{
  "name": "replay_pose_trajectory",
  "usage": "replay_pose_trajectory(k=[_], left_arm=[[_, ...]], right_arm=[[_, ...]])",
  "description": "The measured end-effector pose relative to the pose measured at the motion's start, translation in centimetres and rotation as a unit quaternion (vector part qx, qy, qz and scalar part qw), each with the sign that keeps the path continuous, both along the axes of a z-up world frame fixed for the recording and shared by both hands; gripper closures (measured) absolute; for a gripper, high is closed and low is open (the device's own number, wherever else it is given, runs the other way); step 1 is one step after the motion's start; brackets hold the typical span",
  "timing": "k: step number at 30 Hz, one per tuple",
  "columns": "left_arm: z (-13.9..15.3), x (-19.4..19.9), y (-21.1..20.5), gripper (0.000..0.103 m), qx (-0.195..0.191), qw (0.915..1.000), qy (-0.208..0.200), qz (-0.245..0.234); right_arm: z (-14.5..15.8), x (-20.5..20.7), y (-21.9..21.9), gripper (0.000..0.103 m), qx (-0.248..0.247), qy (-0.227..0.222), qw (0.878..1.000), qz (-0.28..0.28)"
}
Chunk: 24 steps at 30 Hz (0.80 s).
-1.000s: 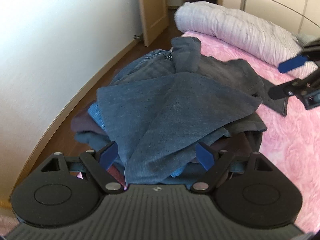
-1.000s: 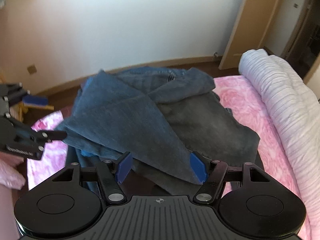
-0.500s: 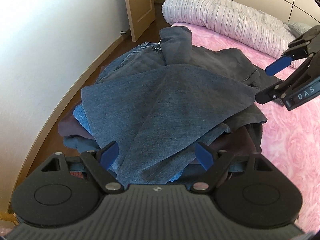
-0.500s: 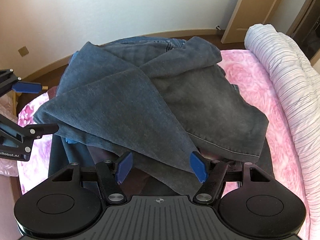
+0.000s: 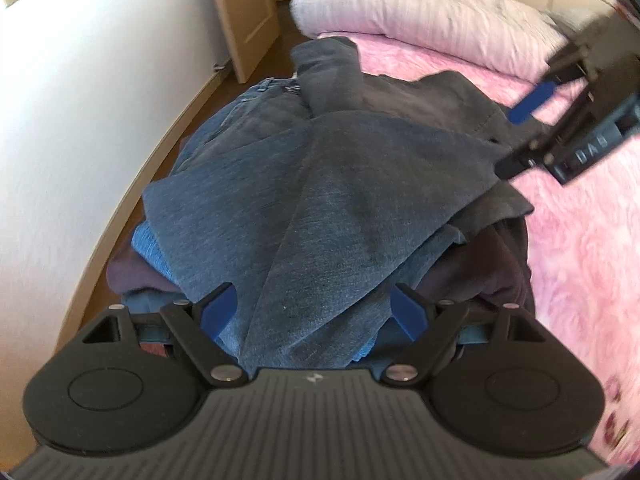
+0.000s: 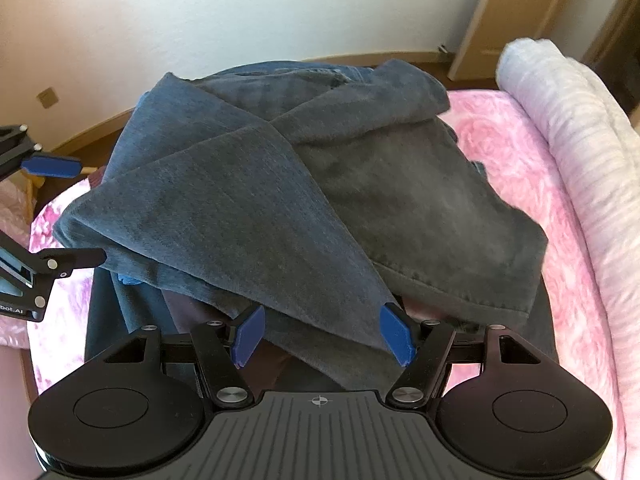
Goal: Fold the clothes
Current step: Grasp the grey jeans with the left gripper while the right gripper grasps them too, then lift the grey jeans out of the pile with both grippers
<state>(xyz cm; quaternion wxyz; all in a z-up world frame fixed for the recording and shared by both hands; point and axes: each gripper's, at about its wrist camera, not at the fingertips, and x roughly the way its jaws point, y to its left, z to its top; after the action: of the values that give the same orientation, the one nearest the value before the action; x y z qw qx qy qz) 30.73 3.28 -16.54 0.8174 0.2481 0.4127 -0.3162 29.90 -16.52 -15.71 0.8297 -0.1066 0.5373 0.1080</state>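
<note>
The left hand-held gripper (image 5: 312,308) has its jaws spread wide, pinching nothing; a blue denim flap of the clothes pile (image 5: 320,184) lies just past and between its blue pads (image 5: 218,310). The right hand-held gripper (image 6: 322,334) is likewise spread, its pads either side of a pointed denim corner of the same pile, without pressing it. Each gripper shows in the other's view, one at either side of the heap. The pile, dark jeans draped over bluer and maroon garments, sits on a pink bed (image 6: 560,240) near its edge. Beyond it lies a rolled pale quilt (image 5: 420,16), with a white wall (image 6: 200,20) and a wooden door (image 5: 244,12) behind.
</note>
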Motion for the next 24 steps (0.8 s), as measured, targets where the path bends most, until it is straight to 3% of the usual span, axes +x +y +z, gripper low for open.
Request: replay_pose_trajectory(k=[5,10,12,15,16,17,18,24], left_arm=[[-1.9,-0.4,-0.1,0.032,0.040,0.9976,-0.029,-0.049],[-3.5,-0.1,0.4,0.057,0.044,0.9961,-0.025,-0.073],[-3.7,0.2,0.3,0.070,0.036,0.9962,-0.012,-0.079],[-3.6,0.4,0.5,0.078,0.024,0.9964,-0.005,-0.081],[-3.3,0.5,0.8,0.084,0.017,0.9968,-0.004,-0.078],[-2.9,0.5,1.0,0.087,0.010,0.9971,-0.006,-0.076],[-2.5,0.5,1.2,0.091,0.004,0.9973,-0.008,-0.074],[1.3,-2.2,0.9,0.098,-0.020,0.9934,-0.046,-0.103]], right_arm=[[-1.4,0.7,1.1,0.035,-0.038,-0.024,0.996,0.077],[-3.7,2.0,2.7,0.035,-0.104,-0.060,0.977,0.176],[-4.9,3.1,2.8,0.035,-0.104,-0.051,0.974,0.197],[-6.1,4.4,2.6,0.036,-0.081,-0.023,0.977,0.197],[-6.4,4.8,2.5,0.055,-0.071,-0.013,0.978,0.195],[-6.3,5.0,2.4,0.093,-0.054,-0.001,0.980,0.192],[-6.0,4.9,2.5,0.101,-0.048,0.005,0.981,0.188],[-2.3,-0.3,1.4,0.102,-0.041,-0.019,0.982,0.184]])
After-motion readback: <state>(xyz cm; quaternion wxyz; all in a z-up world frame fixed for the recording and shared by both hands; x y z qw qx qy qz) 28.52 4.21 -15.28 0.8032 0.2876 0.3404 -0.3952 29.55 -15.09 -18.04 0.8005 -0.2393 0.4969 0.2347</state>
